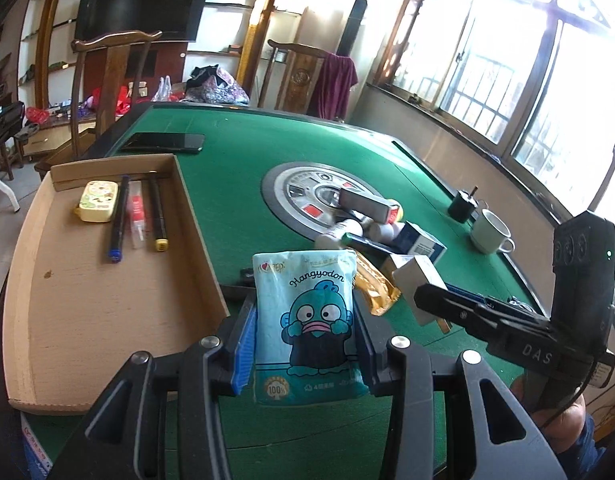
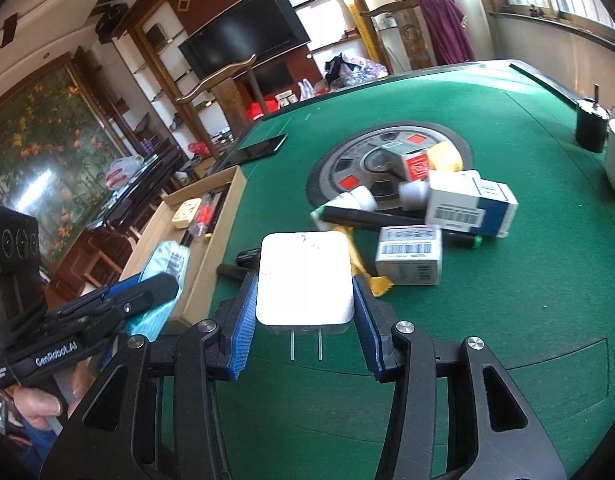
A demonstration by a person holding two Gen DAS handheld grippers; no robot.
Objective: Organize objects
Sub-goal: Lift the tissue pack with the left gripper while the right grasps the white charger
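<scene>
The left gripper's (image 1: 307, 340) blue-padded fingers (image 1: 244, 344) pinch a light-blue tissue pack (image 1: 305, 320) by its two long edges, printed face up toward the camera. That looks like a grip chosen so the soft pack hangs flat and can be laid down without crumpling. It is carried clear of the counter (image 1: 235, 200), just beside the near wall of the cardboard tray (image 1: 107, 300).

The right gripper's (image 2: 305, 312) fingers (image 2: 243, 320) clamp a white plug-in charger (image 2: 305, 280) across its narrow sides, prongs pointing back at the wrist. This keeps the metal pins away from the pads and the broad face level.

In the tray a yellow tin (image 1: 98, 201), two markers (image 1: 117, 220) and a small red-labelled tube (image 1: 136, 216) already lie side by side at the far end, leaving bare board nearer. I judge both held things are headed there.

The unsorted heap of boxes (image 2: 467, 204) and bottles (image 2: 359, 200) sits on the counter's round centre plate (image 2: 347, 160), with a mug (image 1: 489, 232) well apart.
</scene>
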